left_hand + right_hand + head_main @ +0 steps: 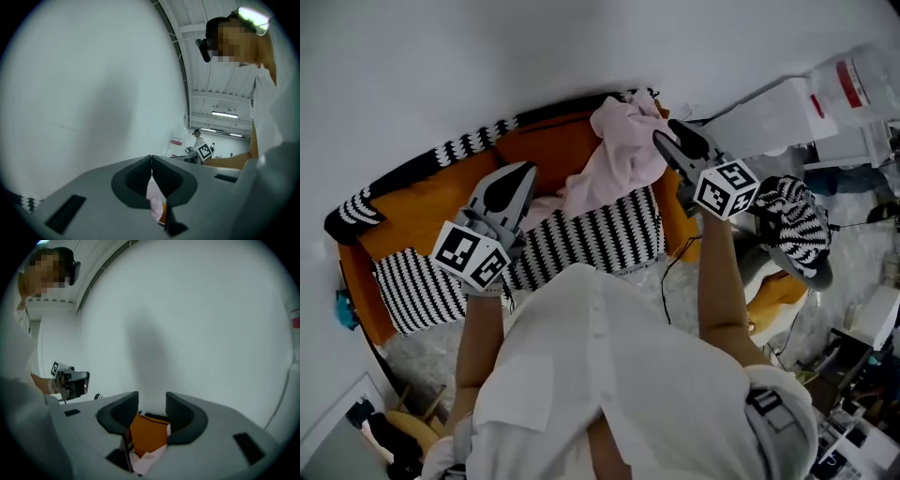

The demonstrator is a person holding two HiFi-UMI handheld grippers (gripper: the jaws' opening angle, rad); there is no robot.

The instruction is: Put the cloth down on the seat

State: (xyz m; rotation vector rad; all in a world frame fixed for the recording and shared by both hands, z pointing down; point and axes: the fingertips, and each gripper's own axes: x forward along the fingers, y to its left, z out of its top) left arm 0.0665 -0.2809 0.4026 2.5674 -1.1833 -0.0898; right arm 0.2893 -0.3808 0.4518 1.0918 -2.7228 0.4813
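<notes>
The pink cloth (614, 155) lies crumpled on the orange seat (422, 211), heaped against the backrest at its right end and trailing onto a striped cushion (600, 234). My right gripper (661, 139) hovers at the cloth's right edge, jaws apart and empty. In the right gripper view, the right gripper (152, 397) frames the orange backrest (147, 432), with the cloth (147, 460) below. My left gripper (525, 171) is over the seat's middle, left of the cloth. In the left gripper view, the left gripper (151, 158) has its tips touching; the pink cloth (153, 199) shows beneath them.
A second striped cushion (408, 286) sits at the seat's left front. A striped bundle (792, 220) rests on a chair to the right. White boxes and plastic (769, 117) stand at the back right. A black cable (666, 281) runs over the floor. A white wall lies behind the seat.
</notes>
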